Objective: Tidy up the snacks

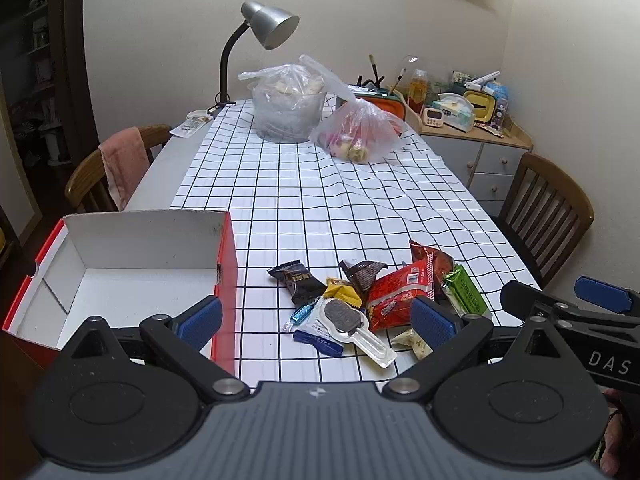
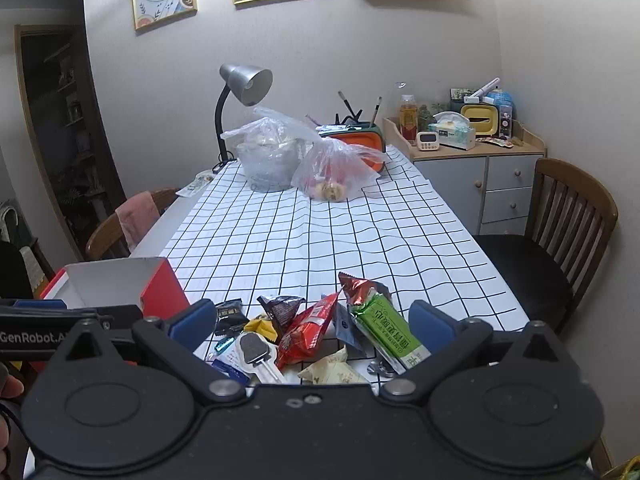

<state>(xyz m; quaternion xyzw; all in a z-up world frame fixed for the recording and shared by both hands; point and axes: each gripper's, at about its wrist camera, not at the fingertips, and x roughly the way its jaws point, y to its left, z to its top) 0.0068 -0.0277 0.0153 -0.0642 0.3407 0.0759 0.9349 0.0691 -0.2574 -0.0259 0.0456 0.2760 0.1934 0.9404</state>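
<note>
A heap of wrapped snacks lies on the checked tablecloth near the front edge: a red packet (image 1: 394, 294) (image 2: 306, 332), a green bar (image 1: 466, 292) (image 2: 386, 330), a black packet (image 1: 300, 280), a yellow candy (image 1: 342, 292) and a clear-wrapped dark lolly (image 1: 346, 318) (image 2: 254, 350). An empty red box (image 1: 226, 264) (image 2: 164, 288) with a white inside stands to their left. My left gripper (image 1: 316, 320) hovers open above the heap's near side. My right gripper (image 2: 312, 326) also stands open just short of the heap, nothing between its fingers.
Two clear plastic bags (image 1: 290, 102) (image 1: 360, 132) and a grey desk lamp (image 1: 268, 26) stand at the table's far end. Wooden chairs (image 1: 548, 216) (image 1: 108, 168) flank the table. A cluttered cabinet (image 1: 476, 136) is at the back right.
</note>
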